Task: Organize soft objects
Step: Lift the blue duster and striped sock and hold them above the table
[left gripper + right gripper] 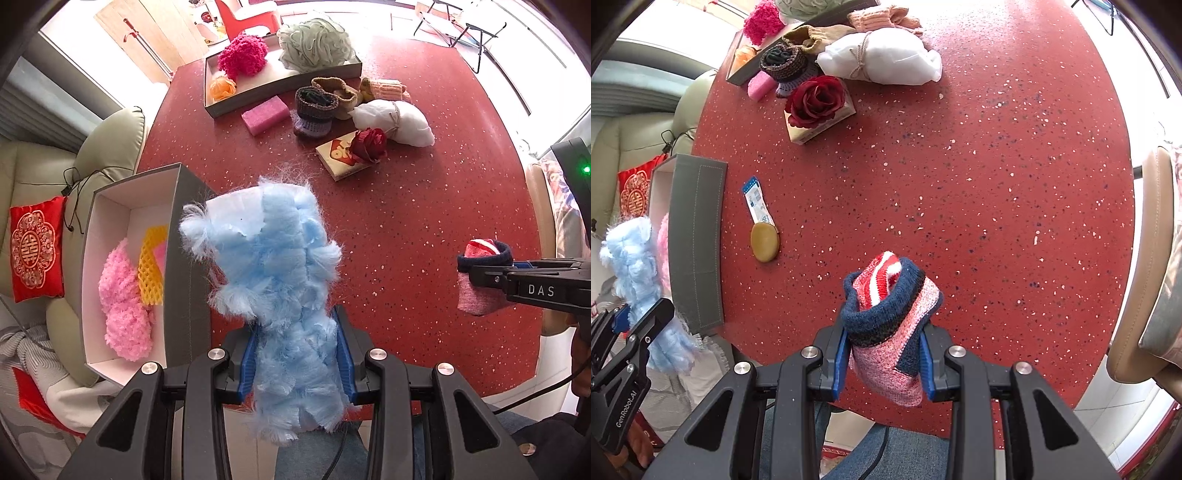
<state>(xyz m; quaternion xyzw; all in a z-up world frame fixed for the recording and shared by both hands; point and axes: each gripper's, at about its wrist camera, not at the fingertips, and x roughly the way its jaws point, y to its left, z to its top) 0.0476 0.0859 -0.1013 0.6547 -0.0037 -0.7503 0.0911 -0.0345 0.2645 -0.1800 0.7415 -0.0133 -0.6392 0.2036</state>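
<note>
From the left wrist, the left gripper [298, 356] is clenched on a fluffy blue duster [273, 280], held above the red table [406, 221] just beside the near grey box [188, 258], where a pink fluffy piece [123, 306] lies.

From the right wrist, the right gripper [884, 363] grasps a knitted sock [890, 314] over the table's near edge.

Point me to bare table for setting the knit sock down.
Free: wide table stretch ahead of the right gripper, between the rose and sock. Crowded: far cluster around the white bundle; left strip by the grey box and brown oval.
</note>
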